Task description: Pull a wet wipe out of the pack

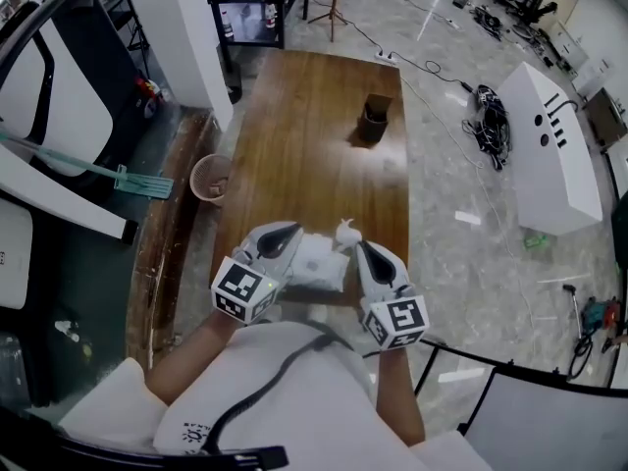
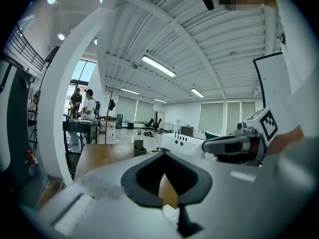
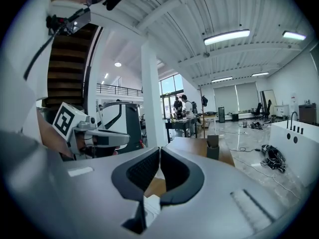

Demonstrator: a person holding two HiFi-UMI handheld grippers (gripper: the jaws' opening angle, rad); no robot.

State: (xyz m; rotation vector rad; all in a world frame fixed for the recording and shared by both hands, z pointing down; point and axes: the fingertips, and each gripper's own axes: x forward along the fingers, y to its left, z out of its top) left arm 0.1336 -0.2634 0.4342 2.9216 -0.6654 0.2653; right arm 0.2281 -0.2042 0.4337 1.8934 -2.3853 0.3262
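The right gripper (image 1: pixel 359 246) has its 2 jaws drawn almost together, with only a thin slit left at the tips. In the right gripper view a pale strip fills that slit. In the head view the tuft of wet wipe (image 1: pixel 345 232) stands up right at those tips, so the jaws are pinched on it.

The left gripper (image 1: pixel 293 235) has its jaws closed tip to tip. In the left gripper view a hollow behind the tips shows bare wood and nothing caught at the tips. A small white patch sits low in that hollow, and what it is cannot be told.

The pack (image 1: pixel 319 263) lies flat between the 2 grippers, just right of the left one and just left of the right one. The wipe rises from its far right corner. Whether the left gripper touches the pack cannot be told. Behind each set of jaws, nearer the person, sits a marker cube (image 1: pixel 243 289).

All of this is over the near end of a wooden table (image 1: pixel 294 135). Well ahead of both grippers, a dark cup (image 1: pixel 375 119) stands toward the table's far end. Ahead and to the left of the left gripper, off the table's edge, a wicker basket (image 1: pixel 209 177) sits on the floor.
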